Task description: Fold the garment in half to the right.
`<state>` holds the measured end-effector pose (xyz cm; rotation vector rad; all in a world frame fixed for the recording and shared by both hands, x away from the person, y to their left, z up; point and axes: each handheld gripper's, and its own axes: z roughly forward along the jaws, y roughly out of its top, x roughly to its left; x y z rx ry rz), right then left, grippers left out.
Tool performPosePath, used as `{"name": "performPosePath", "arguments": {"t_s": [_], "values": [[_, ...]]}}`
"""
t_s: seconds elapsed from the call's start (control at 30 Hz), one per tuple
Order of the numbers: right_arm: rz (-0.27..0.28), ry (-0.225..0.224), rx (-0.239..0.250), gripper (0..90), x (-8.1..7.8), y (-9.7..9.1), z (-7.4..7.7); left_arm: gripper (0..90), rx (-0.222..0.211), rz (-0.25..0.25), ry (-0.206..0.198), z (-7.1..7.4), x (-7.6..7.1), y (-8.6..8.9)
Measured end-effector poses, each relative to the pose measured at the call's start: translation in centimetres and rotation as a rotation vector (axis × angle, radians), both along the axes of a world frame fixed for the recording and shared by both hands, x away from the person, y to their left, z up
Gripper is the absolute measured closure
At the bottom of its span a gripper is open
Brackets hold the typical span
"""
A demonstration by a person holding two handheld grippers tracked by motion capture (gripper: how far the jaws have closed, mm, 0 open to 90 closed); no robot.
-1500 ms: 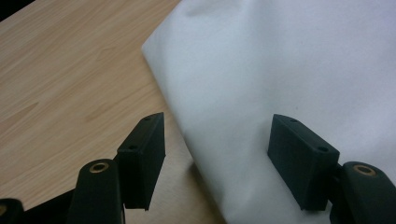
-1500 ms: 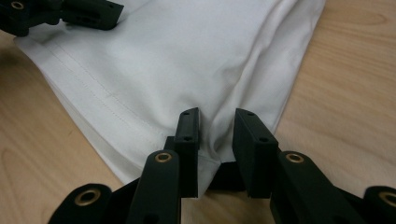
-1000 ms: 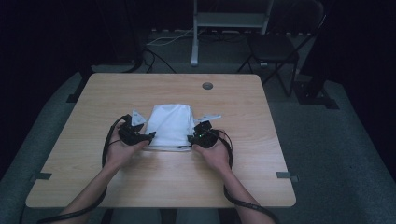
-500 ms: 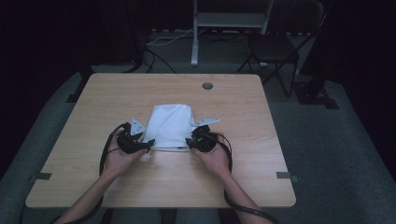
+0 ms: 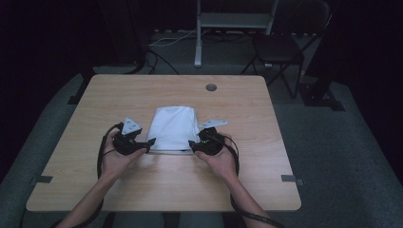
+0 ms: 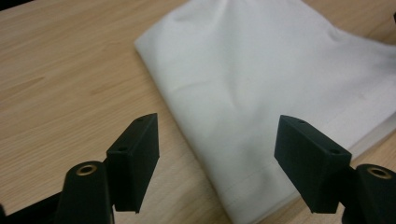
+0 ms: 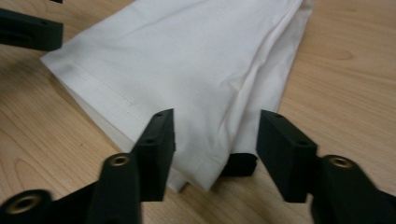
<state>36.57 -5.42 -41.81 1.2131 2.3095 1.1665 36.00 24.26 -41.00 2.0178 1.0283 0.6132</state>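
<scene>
The folded white cloth [image 5: 173,128] is lying mid-table; both grippers, left [image 6: 217,158] and right [image 7: 215,149], have just been opening at its near corners, gripping nothing; likely releasing after a fold; next, drawing clear.

No readable text, label, brand, number or sign on anything.

A white folded cloth [image 5: 173,127] lies flat on the wooden table, just below the centre of the high view, its stitched hem and stacked layers along the near edge, faint creases on top, narrowing slightly toward its far end.
</scene>
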Motion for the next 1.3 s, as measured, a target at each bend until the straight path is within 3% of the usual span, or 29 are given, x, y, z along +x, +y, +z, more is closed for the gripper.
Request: {"name": "performPosePath", "arguments": {"t_s": [0.07, 0.17, 0.3, 0.4, 0.8, 1.3], "values": [[0.013, -0.014, 0.022, 34.3, 0.0, -0.4, 0.1, 20.5, -0.027, -0.013, -0.001, 0.3, -0.2, 0.5], [0.029, -0.008, 0.049, 22.9, 0.0, -0.9, 0.3, 20.5, -0.05, -0.045, -0.018, 0.9, -0.8, 1.4], [0.068, 0.002, 0.072, 13.1, -0.3, -1.8, 0.5, 20.5, -0.072, -0.051, -0.042, 1.5, -1.3, 2.6], [0.089, -0.005, 0.069, 13.2, -0.6, -2.5, 0.7, 20.4, -0.088, -0.035, -0.054, 1.6, -1.7, 3.7], [0.074, -0.039, 0.073, 13.1, -2.1, -5.4, 1.4, 20.5, -0.121, -0.006, -0.057, 1.5, -3.3, 6.8], [0.042, -0.06, 0.077, 13.1, -3.5, -7.7, 1.6, 20.5, -0.139, 0.011, -0.062, 1.2, -4.7, 8.9]]}}
